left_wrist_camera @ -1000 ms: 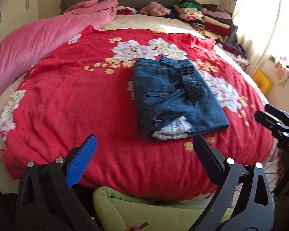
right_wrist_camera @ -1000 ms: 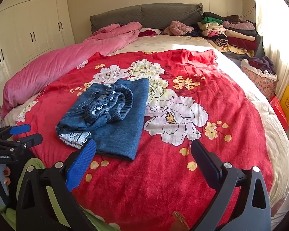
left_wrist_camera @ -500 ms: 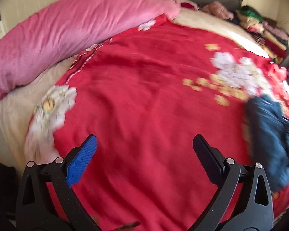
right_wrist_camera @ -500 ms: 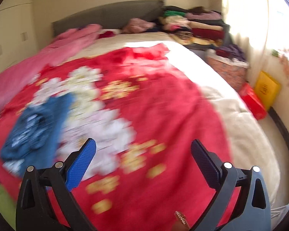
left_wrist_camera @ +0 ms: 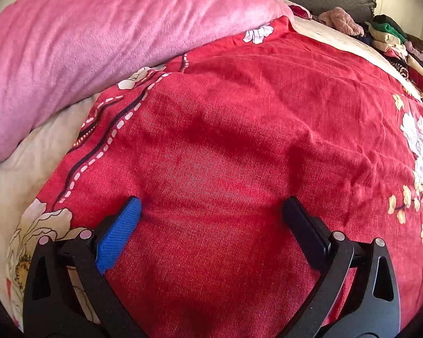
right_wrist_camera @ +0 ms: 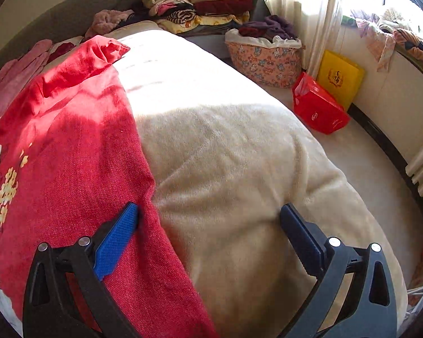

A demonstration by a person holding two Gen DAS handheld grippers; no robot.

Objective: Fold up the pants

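left gripper [left_wrist_camera: 211, 211] jaws wide, empty, right gripper [right_wrist_camera: 208, 217] likewise

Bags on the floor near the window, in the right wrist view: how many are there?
2. The red bag lies tilted on the floor near the bed; the yellow bag stands behind it against the wall. More could be hidden behind the bed.

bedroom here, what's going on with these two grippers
A person holds a gripper in each hand over a bed, and both are open and empty. The left gripper is low over the red floral blanket, beside a pink duvet. The right gripper straddles the red blanket's edge and the cream cover. No pants show in either view now.
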